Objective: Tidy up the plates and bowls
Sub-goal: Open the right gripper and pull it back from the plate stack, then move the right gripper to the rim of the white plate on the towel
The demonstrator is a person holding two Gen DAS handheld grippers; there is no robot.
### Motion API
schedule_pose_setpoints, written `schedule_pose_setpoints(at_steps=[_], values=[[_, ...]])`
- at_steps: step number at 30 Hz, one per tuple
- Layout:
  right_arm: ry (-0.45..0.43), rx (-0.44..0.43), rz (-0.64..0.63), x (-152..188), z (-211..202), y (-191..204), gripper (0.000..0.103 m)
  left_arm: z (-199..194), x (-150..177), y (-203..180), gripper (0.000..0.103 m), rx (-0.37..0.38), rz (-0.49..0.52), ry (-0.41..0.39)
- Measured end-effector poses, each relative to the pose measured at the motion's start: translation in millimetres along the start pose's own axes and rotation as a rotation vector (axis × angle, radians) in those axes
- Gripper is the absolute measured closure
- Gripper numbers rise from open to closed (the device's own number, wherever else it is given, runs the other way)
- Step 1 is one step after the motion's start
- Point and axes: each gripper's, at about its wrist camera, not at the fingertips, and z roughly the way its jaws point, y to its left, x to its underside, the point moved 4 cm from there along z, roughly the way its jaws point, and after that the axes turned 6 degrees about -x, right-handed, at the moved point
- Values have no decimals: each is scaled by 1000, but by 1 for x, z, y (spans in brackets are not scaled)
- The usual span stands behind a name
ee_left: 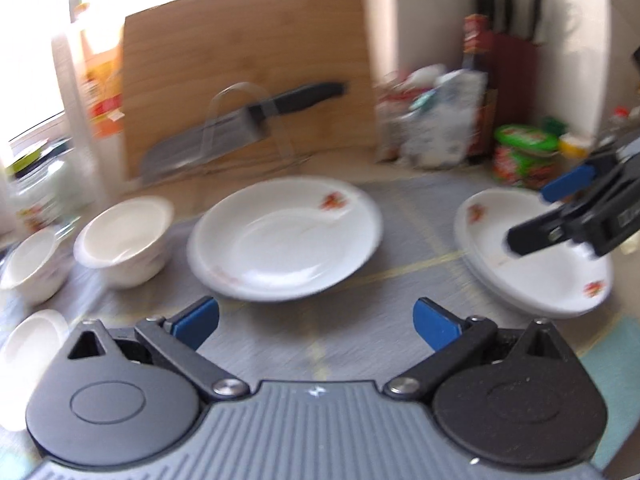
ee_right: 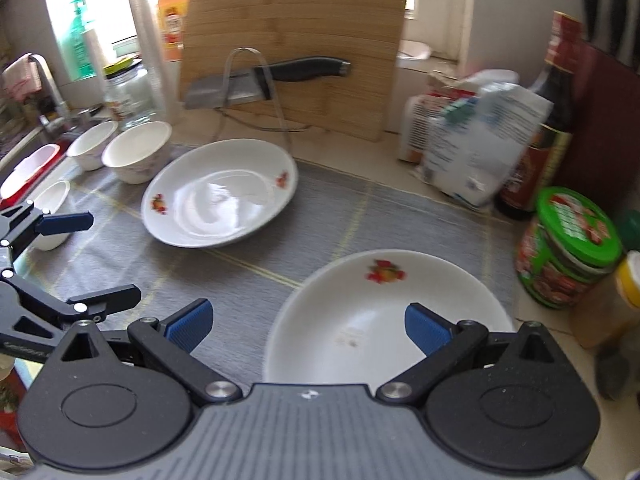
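Left wrist view: we are holding the left gripper [ee_left: 316, 322] above the grey mat [ee_left: 404, 248], its jaws standing wide with nothing between them. Straight ahead of the jaws a white plate [ee_left: 286, 238] with a red flower print is lying on the mat. Ahead and to the left of the jaws two white bowls [ee_left: 126, 240] are sitting side by side, with a third near the left finger. To the right of the jaws a plate stack [ee_left: 536, 276] is resting on the mat, and the right gripper [ee_left: 540, 216] is hanging over it, its jaws apart.

In the right wrist view we are keeping the right gripper's jaws wide and empty over the near rim of the stack; the right finger [ee_right: 426, 328] is showing above the top plate's inside, the left finger above the mat just beside it. Whether either is touching the plate we cannot tell. Ahead and to the left of these jaws the single plate is lying tilted on the mat, the bowls beyond it. Far ahead a cutting board [ee_right: 298, 40] is leaning upright on the table with a cleaver [ee_right: 264, 76] in a rack before it. To the right of the jaws a green-lidded jar [ee_right: 568, 248] is standing near the stack.
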Motion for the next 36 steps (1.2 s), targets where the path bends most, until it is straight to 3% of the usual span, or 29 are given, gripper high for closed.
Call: schedule_pose_setpoints(at_steps=[7, 11, 17, 26, 36], values=[[5, -108, -55, -13, 20, 16, 0, -11, 20, 23, 1, -117, -40, 59], [20, -164, -61, -18, 32, 30, 0, -17, 26, 32, 1, -137, -35, 68], [17, -179, -52, -28, 42, 47, 0, -3, 29, 43, 1, -104, -18, 71], [17, -77, 7, -38, 51, 54, 0, 35, 19, 48, 1, -8, 42, 60], [34, -43, 20, -45, 57, 58, 0, 60, 16, 48, 1, 56, 67, 65]])
